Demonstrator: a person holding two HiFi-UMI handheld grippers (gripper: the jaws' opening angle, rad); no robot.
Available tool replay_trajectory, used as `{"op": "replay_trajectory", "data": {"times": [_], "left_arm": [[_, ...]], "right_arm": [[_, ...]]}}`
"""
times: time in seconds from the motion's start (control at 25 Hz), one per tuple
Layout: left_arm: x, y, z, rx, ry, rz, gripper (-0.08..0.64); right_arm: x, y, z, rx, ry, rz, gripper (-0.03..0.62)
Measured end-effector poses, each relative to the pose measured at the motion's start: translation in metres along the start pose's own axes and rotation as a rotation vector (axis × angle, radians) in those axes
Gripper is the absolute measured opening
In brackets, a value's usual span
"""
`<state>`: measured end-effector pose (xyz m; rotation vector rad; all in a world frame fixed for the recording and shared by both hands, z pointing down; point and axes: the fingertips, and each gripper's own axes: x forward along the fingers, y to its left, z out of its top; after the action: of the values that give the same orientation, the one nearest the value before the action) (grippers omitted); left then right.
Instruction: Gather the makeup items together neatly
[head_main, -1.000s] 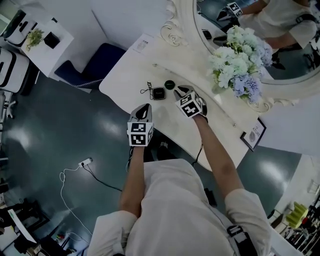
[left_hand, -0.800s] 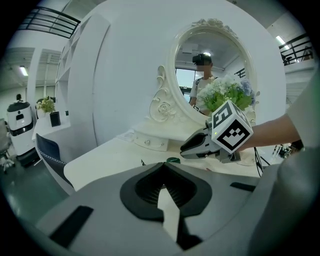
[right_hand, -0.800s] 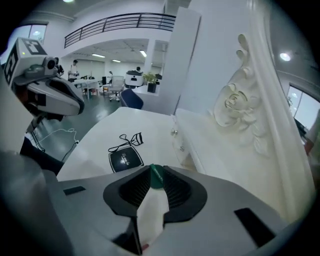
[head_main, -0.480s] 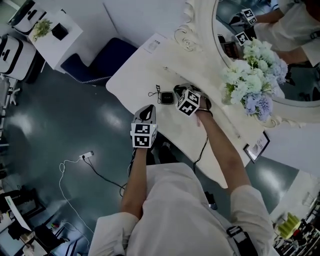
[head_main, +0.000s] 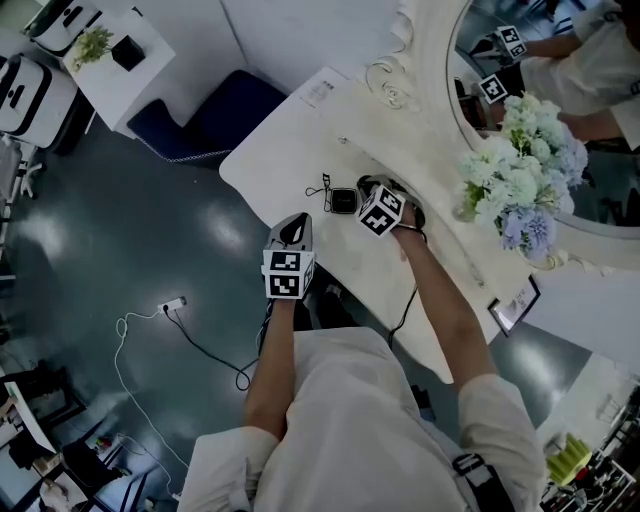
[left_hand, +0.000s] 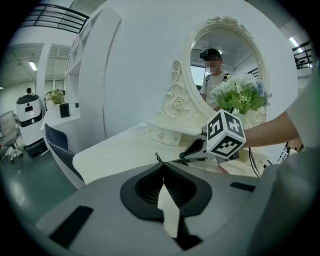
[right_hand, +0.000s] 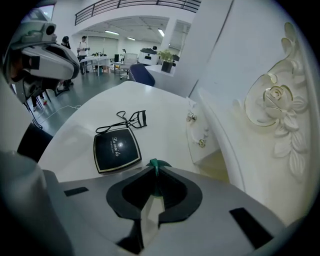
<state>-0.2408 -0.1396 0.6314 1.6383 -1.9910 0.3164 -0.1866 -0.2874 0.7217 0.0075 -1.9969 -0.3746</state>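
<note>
On the worktop (head_main: 290, 140) are counted:
- 1 black square compact (right_hand: 117, 150), lid shut, contents not seen.
- 1 black eyelash curler (right_hand: 125, 121), laid just beyond the compact; whether they touch can't be told.
- 1 small green item (right_hand: 156, 164), seen just beside the compact's near corner. What kind of makeup item it is can't be made out.

The 3 makeup items are found close together near the worktop's middle, in front of the mirror (left_hand: 225, 75).

2 hand-held grippers are counted:
- The green item is pinched at the tips of the right hand-held gripper (right_hand: 154, 170). Its jaws have just been closing & are now set narrow on the item.
- The left hand-held gripper (left_hand: 162, 169) is held off the worktop's edge. Its jaws are brought together w/ nothing between them.

Also seen:
- 1 bunch of white & blue flowers (head_main: 520, 185) by the mirror.
- 1 small framed card (head_main: 513, 303) near the worktop's end.
- 1 small drawer front (right_hand: 196, 131) w/ 2 knobs under the mirror, shut, contents not seen.
</note>
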Motion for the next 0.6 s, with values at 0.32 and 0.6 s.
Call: {"op": "replay_trajectory", "data": {"times": [0.32,0.6], "left_arm": [[0.001,0.001,-0.001,0.006,0.000,-0.021,0.015],[0.003,-0.013,0.004,0.019,-0.009,-0.069,0.015]], "right_arm": [[-0.013,0.001,0.002,0.127,-0.033,-0.042,0.041],[-0.048,0.007,0.003,0.311,-0.086,-0.143,0.041]]}}
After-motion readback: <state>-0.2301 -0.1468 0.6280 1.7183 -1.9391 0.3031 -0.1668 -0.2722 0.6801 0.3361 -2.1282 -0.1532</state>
